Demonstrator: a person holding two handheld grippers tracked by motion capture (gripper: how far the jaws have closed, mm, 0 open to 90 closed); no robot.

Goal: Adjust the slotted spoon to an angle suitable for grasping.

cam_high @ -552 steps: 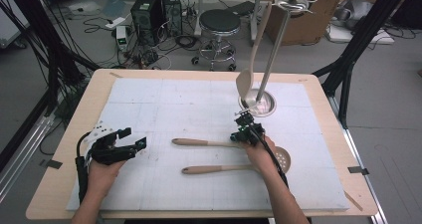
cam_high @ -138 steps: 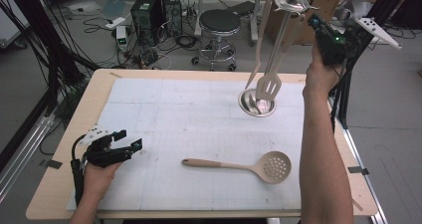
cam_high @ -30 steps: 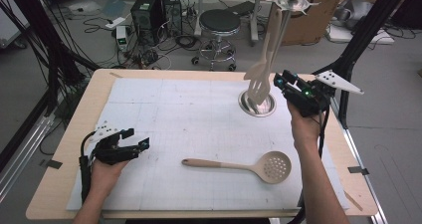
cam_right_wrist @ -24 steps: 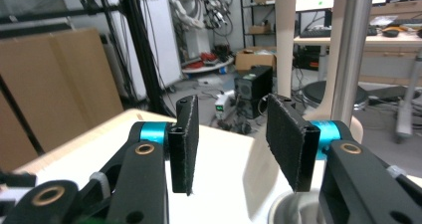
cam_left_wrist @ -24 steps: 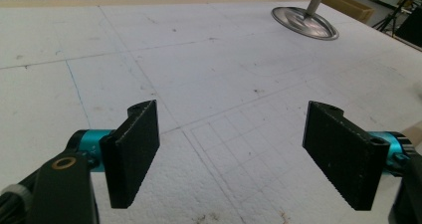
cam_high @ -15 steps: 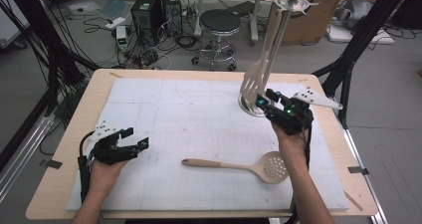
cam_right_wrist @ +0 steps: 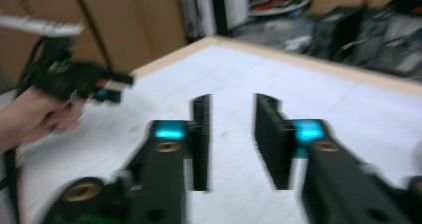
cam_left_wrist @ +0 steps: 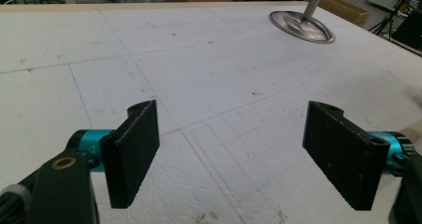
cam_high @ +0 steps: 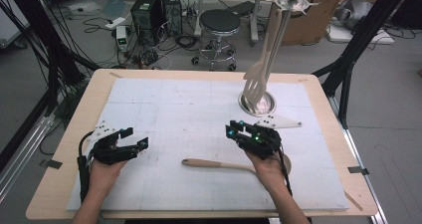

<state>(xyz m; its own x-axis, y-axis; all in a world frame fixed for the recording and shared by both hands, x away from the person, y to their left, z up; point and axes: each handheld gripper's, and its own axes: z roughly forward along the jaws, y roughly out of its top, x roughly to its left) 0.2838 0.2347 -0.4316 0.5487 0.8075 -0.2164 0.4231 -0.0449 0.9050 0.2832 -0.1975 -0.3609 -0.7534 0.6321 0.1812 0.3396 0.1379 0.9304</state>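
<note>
A wooden slotted spoon [cam_high: 215, 165] lies on the white mat, handle pointing left; its head is mostly hidden under the right hand. A wooden slotted spatula [cam_high: 258, 78] hangs from the metal stand [cam_high: 284, 20], just above the stand's round base [cam_high: 268, 106]. My right gripper [cam_high: 232, 131] hovers low just behind the spoon's handle and points left. Its jaws have just been closing and stand open at a narrow gap with nothing between them, as the blurred right gripper view [cam_right_wrist: 231, 102] shows. My left gripper [cam_high: 142, 144] rests at the mat's left, open wide and empty [cam_left_wrist: 234, 109].
The stand's base [cam_left_wrist: 301, 27] sits at the far right of the mat [cam_high: 164, 109] in the left gripper view. The left hand and its gripper [cam_right_wrist: 74, 82] appear at the left of the right gripper view. A stool [cam_high: 219, 22] and computer cases stand beyond the table.
The right gripper has come down and leftward from beside the stand to just above the table near the spoon, and its jaws have narrowed. The left gripper has stayed put.
</note>
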